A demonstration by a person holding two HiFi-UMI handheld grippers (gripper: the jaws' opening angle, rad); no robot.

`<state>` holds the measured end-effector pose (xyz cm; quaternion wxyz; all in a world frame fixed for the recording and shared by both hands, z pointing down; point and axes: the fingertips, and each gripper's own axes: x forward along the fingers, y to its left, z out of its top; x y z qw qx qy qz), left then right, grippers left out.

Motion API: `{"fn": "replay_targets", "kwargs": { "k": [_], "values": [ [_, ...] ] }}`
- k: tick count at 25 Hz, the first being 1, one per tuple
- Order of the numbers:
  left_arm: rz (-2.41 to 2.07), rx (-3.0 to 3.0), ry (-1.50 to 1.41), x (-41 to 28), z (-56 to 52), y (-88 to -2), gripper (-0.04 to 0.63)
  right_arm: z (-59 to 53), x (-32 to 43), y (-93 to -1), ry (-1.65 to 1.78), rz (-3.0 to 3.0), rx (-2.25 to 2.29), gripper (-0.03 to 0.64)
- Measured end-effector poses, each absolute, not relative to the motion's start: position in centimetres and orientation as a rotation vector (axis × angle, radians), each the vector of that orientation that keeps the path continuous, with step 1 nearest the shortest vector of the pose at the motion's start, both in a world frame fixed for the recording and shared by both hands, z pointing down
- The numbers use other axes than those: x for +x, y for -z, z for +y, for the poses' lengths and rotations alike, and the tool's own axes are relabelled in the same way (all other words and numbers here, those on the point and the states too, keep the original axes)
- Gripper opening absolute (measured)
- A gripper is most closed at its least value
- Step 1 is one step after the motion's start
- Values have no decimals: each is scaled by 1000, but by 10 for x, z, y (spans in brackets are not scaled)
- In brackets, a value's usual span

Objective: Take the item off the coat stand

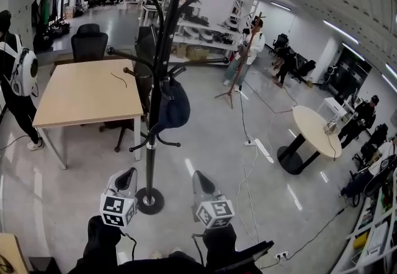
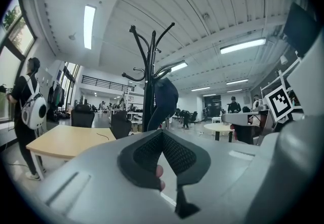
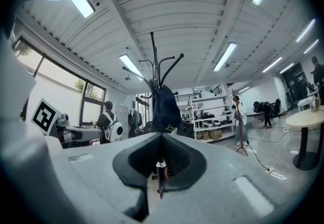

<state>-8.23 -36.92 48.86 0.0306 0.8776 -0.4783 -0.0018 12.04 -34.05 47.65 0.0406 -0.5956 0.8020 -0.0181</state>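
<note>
A black coat stand (image 1: 162, 49) rises from a round base (image 1: 149, 200) on the floor just ahead of me. A dark blue cloth item (image 1: 172, 107), which looks like a cap, hangs from one of its lower hooks. My left gripper (image 1: 128, 174) and right gripper (image 1: 198, 177) are held low on either side of the base, well below the item and apart from it. The left gripper view shows the stand and the item (image 2: 165, 97) beyond my left gripper (image 2: 162, 134), whose jaws meet with nothing between them. My right gripper (image 3: 162, 136) is likewise shut and empty, with the item (image 3: 164, 109) ahead of it.
A wooden table (image 1: 87, 94) and a black office chair (image 1: 89, 42) stand left of the coat stand. A person with a white backpack (image 1: 18, 77) is at the far left. A round table (image 1: 316, 129) sits to the right, and cables (image 1: 248, 142) trail over the floor. Other people stand farther back.
</note>
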Motion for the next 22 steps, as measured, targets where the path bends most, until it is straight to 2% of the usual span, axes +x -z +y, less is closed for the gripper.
{"fn": "replay_targets", "kwargs": {
  "k": [22],
  "values": [
    [-1610, 2663, 4, -67, -448, -478, 3, -439, 134, -437, -31, 2502, -1593, 2]
  ]
}}
